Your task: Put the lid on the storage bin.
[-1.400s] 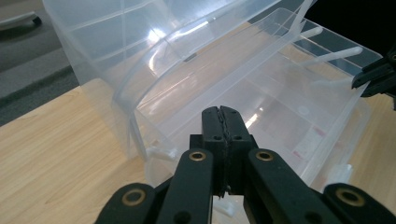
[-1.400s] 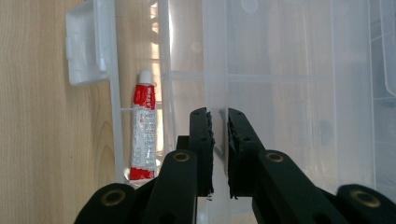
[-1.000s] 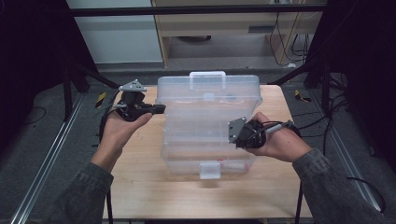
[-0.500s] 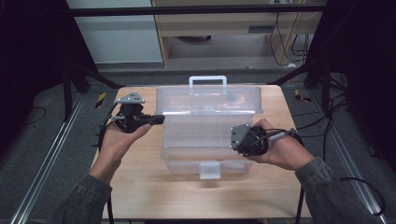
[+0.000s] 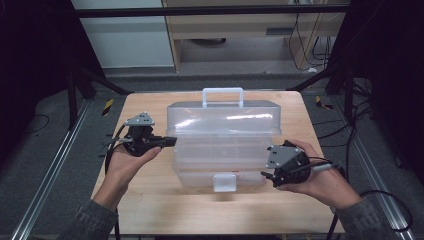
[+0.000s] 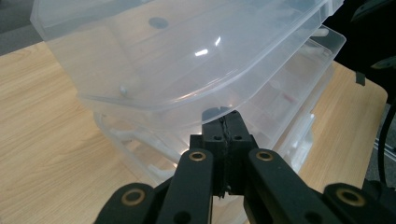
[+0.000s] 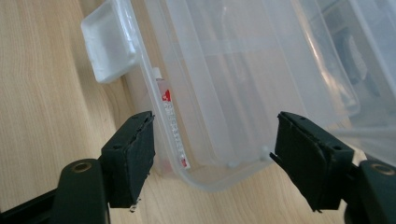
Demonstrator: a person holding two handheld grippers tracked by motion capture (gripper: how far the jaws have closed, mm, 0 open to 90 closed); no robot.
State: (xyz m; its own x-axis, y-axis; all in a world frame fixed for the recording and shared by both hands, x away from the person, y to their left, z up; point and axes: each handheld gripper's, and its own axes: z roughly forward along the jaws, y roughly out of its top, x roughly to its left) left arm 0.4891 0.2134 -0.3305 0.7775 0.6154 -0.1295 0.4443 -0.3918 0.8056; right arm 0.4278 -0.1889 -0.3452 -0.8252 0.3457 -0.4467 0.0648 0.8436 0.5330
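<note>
Bracketing clear plastic tiered toolbox (image 5: 225, 145): L gripper (image 5: 167, 141) jaws clenched empty at 9 o'clock; R gripper (image 7: 215, 154) jaws, just been opening, straddle its corner without touching, prob. to release.

Black two-jaw left gripper (image 5: 167, 141) and right gripper (image 5: 266, 175), brass-ringed pivot screws, grey triangular top plates, black trailing cables, grey-green sleeves (image 5: 92, 220)

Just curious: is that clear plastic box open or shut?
Open: the clear plastic box has its tiers fanned out in steps, and its front latch hangs free.
</note>
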